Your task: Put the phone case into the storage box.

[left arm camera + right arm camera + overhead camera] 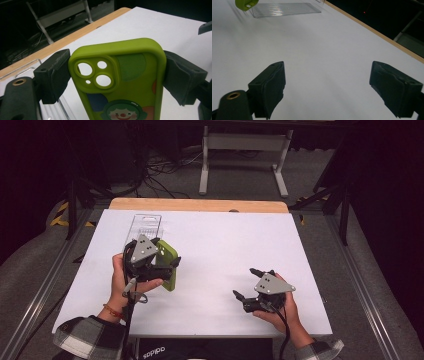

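A lime-green phone case point(120, 75) with camera cut-outs and a clown picture is clamped across its width between the black jaws of my left gripper point(116, 77). In the high view that gripper point(165, 262) holds the case point(169, 270) just above the white table at the left. A clear plastic package point(142, 227) lies flat behind it. My right gripper point(246, 282) hovers at the right front, jaws spread wide with nothing between them point(327, 87). The right gripper view catches the case's corner point(245, 4) and the clear package point(285, 9) far off.
The white tabletop point(225, 245) has a wooden strip point(200, 205) along its far edge. Beyond it are a white stand frame point(245, 150) and cables on the grey floor. A person's hands and checked sleeves point(87, 337) come in at the bottom.
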`<state>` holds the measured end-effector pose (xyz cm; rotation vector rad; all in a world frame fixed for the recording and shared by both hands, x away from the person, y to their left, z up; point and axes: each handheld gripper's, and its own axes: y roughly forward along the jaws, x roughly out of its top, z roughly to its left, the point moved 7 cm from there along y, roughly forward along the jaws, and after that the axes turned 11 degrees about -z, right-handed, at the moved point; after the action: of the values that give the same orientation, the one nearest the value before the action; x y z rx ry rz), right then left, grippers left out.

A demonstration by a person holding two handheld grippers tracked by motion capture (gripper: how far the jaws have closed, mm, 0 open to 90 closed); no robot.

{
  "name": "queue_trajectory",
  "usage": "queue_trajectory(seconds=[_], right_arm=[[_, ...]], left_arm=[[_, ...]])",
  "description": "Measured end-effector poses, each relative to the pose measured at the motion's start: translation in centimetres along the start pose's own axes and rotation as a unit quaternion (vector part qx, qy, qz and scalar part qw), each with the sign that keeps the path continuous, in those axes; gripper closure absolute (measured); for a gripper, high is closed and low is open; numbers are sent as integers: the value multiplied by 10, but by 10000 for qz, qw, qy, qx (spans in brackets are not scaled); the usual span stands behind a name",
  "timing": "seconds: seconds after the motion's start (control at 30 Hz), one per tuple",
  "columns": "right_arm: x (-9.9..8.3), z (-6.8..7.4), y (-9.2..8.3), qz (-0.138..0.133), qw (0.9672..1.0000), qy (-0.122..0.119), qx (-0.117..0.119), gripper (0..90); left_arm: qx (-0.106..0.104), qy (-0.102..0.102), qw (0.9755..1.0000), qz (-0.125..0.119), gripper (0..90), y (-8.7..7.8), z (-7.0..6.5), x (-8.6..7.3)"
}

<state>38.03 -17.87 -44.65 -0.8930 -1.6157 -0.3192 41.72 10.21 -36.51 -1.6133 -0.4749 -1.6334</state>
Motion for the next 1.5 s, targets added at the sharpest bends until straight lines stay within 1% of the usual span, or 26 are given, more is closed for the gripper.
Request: queue_trajectory(seconds=[0.03,0.07,0.13,0.2,0.3,0.33,0.4,0.43,0.67,0.77,0.9,1.03,1.2,1.27,1.37,1.4,1.5], right_arm=[[0,0,0,0,10000,-2,-3,143],[0,0,0,0,10000,-9,-7,144],[0,0,0,6,10000,-13,0,143],[0,0,0,7,10000,-18,-2,144],[0,0,0,4,10000,-10,-9,144],[0,0,0,1,10000,-10,-9,143],[0,0,0,1,10000,-9,-9,143],[0,0,0,7,10000,-5,-4,143],[-1,0,1,27,10000,-3,2,143],[-1,0,1,29,10000,-4,3,143],[-2,0,1,41,10000,1,23,144],[-2,1,1,46,10000,-2,31,144],[-2,0,1,38,10000,-3,24,143],[-2,1,1,44,10000,-4,32,143],[-2,1,2,46,10000,-7,29,143],[-2,1,2,40,10000,-6,31,144],[-2,1,2,41,10000,-6,31,144]], left_arm=[[21,-42,10000,-27,156,0,0,0],[37,-20,10000,-20,156,-2,2,1],[76,-86,9999,-51,157,-3,4,2],[102,-55,9999,-52,156,-5,7,3],[160,-101,9998,-92,157,-7,11,4],[170,-71,9998,-78,156,-8,12,4],[197,-126,9997,-111,157,-9,14,4],[215,-107,9997,-109,156,-10,16,4],[307,-255,9990,-192,156,-14,24,5],[294,-293,9989,-224,156,-16,25,6],[268,-281,9989,-271,156,-19,24,9],[263,-340,9985,-348,157,-22,26,12],[315,-387,9978,-447,157,-26,28,16],[309,-385,9978,-443,157,-27,28,16],[352,-418,9971,-537,157,-29,29,19],[371,-389,9970,-556,157,-29,30,20],[414,-393,9968,-562,157,-31,33,21]])
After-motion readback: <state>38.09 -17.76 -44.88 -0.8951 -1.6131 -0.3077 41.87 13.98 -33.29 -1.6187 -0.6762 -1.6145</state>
